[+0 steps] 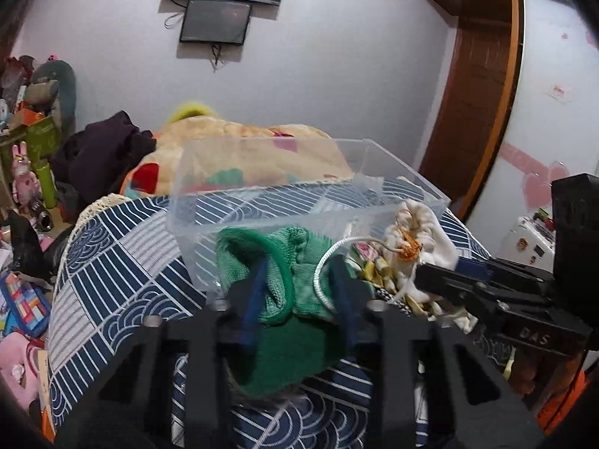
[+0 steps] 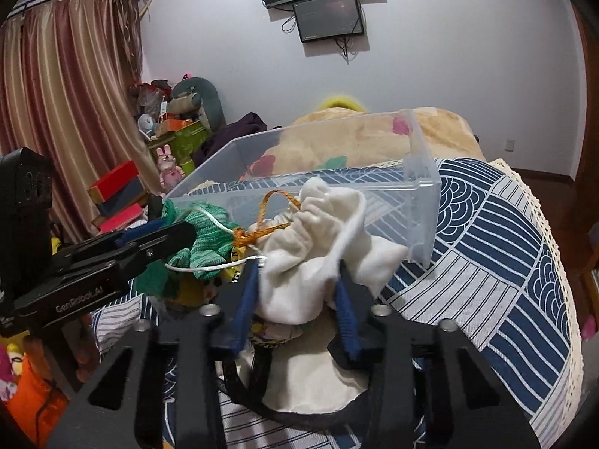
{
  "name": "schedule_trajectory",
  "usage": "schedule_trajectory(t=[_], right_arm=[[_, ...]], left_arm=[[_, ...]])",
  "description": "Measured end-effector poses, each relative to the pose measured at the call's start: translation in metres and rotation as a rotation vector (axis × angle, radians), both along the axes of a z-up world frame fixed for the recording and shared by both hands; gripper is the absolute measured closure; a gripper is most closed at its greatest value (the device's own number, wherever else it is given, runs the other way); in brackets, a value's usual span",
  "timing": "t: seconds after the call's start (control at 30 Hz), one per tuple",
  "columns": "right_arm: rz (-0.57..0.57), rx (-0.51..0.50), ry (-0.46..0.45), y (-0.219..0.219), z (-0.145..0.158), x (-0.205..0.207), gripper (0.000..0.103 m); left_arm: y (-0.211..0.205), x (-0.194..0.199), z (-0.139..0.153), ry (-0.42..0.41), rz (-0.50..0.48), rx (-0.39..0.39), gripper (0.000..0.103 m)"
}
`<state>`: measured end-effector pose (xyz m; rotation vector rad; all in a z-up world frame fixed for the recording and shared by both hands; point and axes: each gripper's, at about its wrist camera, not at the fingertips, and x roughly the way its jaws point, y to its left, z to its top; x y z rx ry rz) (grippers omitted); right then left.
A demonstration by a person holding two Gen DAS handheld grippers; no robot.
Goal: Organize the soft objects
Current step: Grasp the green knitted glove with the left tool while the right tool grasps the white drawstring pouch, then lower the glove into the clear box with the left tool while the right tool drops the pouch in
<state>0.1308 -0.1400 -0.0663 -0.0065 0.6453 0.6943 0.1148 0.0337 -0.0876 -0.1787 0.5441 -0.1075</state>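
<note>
A clear plastic bin (image 1: 299, 202) stands on the blue patterned bed cover, just beyond both grippers; it also shows in the right wrist view (image 2: 419, 172). My left gripper (image 1: 299, 280) is shut on a green knitted cloth (image 1: 284, 262) and holds it by the bin's near wall. A white cord (image 1: 325, 262) loops across the cloth. My right gripper (image 2: 299, 284) is shut on a white drawstring pouch (image 2: 322, 239) with an orange cord (image 2: 269, 205), beside the green cloth (image 2: 202, 232). The right gripper also shows in the left wrist view (image 1: 441, 280).
A blue-and-white patterned cover (image 2: 505, 232) lies over the bed. A beige blanket (image 1: 239, 149) and dark clothes (image 1: 101, 149) lie behind the bin. Toys and boxes (image 2: 168, 127) crowd the left floor. A wardrobe (image 1: 479, 93) stands to the right.
</note>
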Motion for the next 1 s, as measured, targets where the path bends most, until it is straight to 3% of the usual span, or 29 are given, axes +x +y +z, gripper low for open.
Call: schedule_trajectory(t=[0.2, 0.67, 0.83, 1.0], right_arm=[[0.003, 0.034, -0.013, -0.008, 0.005, -0.005, 0.086], [-0.001, 0.047, -0.189, -0.013, 0.047, -0.028, 0.088], [-0.004, 0.036, -0.251, -0.007, 0.064, -0.019, 0.088], [-0.011, 0.025, -0.253, 0.006, 0.070, 0.006, 0.088]], left_arm=[[-0.006, -0.010, 0.006, -0.025, -0.017, 0.026, 0.091], [-0.016, -0.034, 0.055, -0.161, -0.042, 0.079, 0.093], [-0.008, -0.018, 0.073, -0.198, -0.023, 0.082, 0.093], [0.006, 0.017, 0.076, -0.184, 0.008, 0.063, 0.093]])
